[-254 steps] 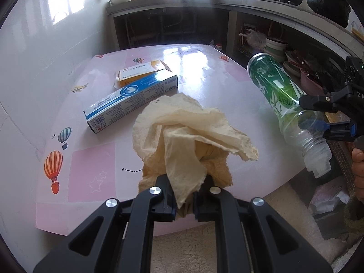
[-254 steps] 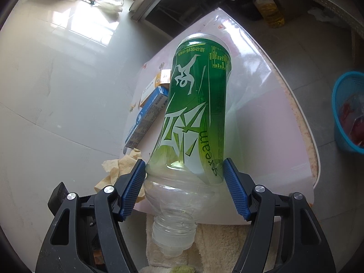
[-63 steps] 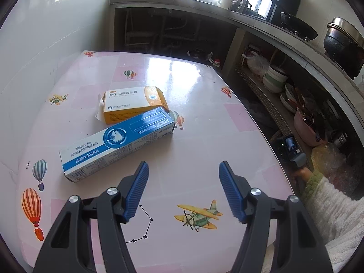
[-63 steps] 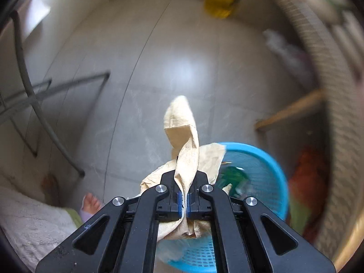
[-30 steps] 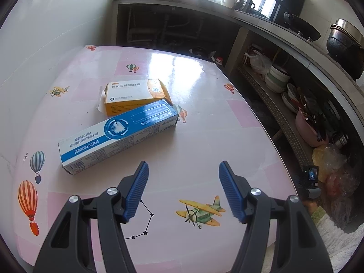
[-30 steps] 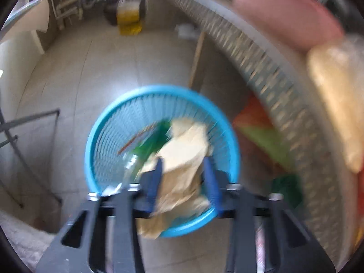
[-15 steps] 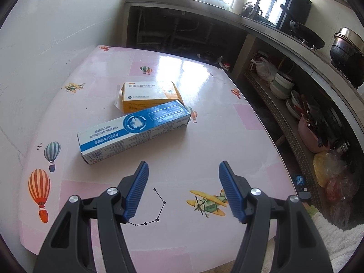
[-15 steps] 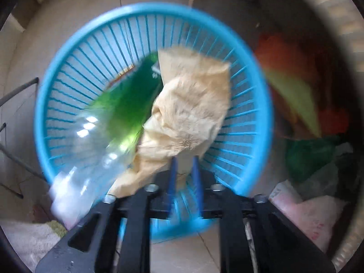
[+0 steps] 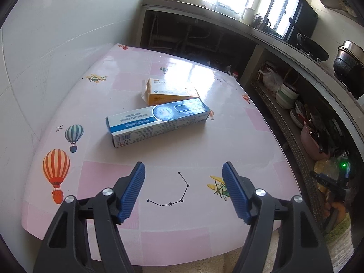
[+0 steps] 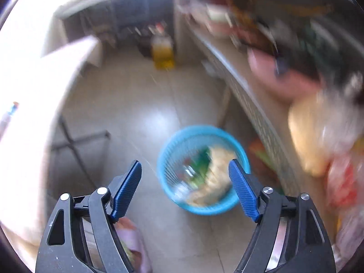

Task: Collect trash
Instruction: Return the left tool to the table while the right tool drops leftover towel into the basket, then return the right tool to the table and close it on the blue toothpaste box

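A blue-and-white toothpaste box [image 9: 157,122] lies on the pink table [image 9: 227,141], touching an orange-and-white box [image 9: 170,91] just behind it. My left gripper [image 9: 183,190] is open and empty above the table's near part, short of the boxes. My right gripper [image 10: 185,188] is open and empty, raised over the floor above a blue trash basket [image 10: 241,157]. In the basket lie the tan paper napkin [image 10: 216,179] and the green plastic bottle [image 10: 200,161]. The right wrist view is motion-blurred.
A white tiled wall [image 9: 45,52] runs along the table's left side. Kitchen shelves with bowls and pots [image 9: 304,118] stand to the right. On the floor are a yellow oil jug [image 10: 162,54], metal stool legs [image 10: 77,145] and plastic bags [image 10: 341,182] beside the basket.
My right gripper has opened, let go of the napkin into the basket and pulled up away from it. My left gripper has drifted slightly, staying open over the table.
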